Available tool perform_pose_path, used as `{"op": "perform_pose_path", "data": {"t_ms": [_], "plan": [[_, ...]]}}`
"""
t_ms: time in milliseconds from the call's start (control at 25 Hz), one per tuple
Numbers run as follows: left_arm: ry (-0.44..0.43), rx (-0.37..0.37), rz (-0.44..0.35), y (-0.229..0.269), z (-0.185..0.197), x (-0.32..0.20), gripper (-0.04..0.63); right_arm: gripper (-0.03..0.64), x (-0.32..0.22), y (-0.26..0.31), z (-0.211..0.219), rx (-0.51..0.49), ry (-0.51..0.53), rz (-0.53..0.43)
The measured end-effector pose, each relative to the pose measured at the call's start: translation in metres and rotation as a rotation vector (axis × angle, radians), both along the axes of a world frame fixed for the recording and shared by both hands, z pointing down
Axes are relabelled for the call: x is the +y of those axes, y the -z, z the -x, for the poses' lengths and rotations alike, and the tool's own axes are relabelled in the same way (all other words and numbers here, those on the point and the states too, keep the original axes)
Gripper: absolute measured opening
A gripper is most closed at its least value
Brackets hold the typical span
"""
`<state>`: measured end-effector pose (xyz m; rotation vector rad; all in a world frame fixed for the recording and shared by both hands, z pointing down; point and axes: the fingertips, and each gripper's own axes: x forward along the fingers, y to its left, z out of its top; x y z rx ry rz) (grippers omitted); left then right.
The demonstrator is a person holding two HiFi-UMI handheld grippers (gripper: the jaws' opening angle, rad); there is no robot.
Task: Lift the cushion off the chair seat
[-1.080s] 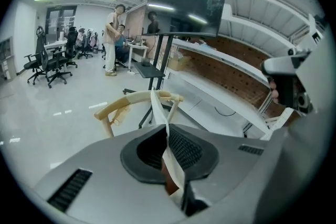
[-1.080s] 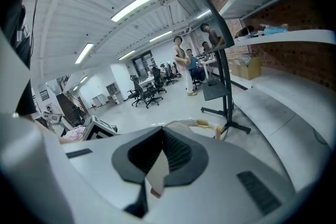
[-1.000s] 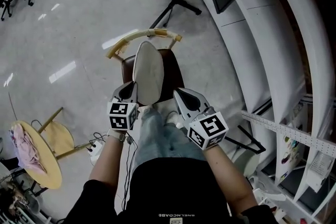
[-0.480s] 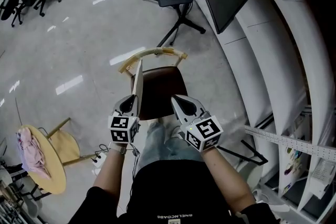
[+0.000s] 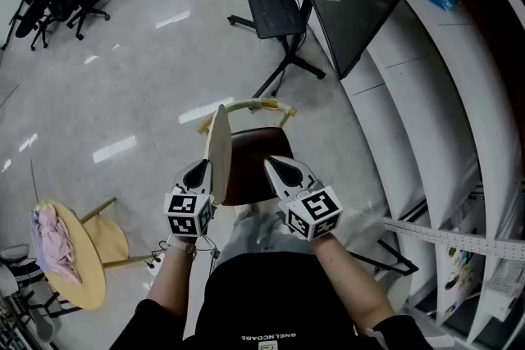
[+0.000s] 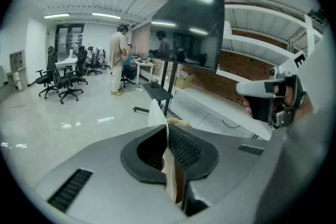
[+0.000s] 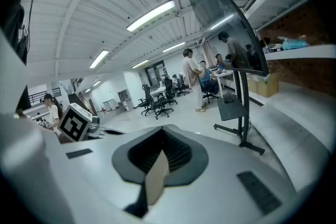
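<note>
Raised upright off the chair seat (image 5: 253,162), cushion (image 5: 218,145) stands clamped in left gripper (image 5: 203,169); right gripper (image 5: 273,165) clenched.

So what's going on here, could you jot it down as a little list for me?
cushion: pale, standing on edge over the seat's left side
chair seat: dark brown, uncovered
left tool: shut on the cushion's near edge
right tool: shut, holding nothing
stool: on the left, pink cloth on it
</note>
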<state>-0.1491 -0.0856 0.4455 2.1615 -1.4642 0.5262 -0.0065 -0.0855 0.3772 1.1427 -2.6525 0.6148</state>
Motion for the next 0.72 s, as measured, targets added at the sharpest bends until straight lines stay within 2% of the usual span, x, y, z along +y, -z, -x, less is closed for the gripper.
{"op": "perform_pose_path", "data": {"t_ms": [280, 720], "plan": [[-0.010, 0.010, -0.080, 0.054, -0.007, -0.007, 0.023, 0.009, -0.007, 0.023, 0.006, -0.014, 0.023, -0.033], [0.003, 0.053, -0.150, 0.123, -0.009, -0.010, 0.023, 0.009, -0.018, 0.073, 0.011, -0.049, 0.074, -0.120]]}}
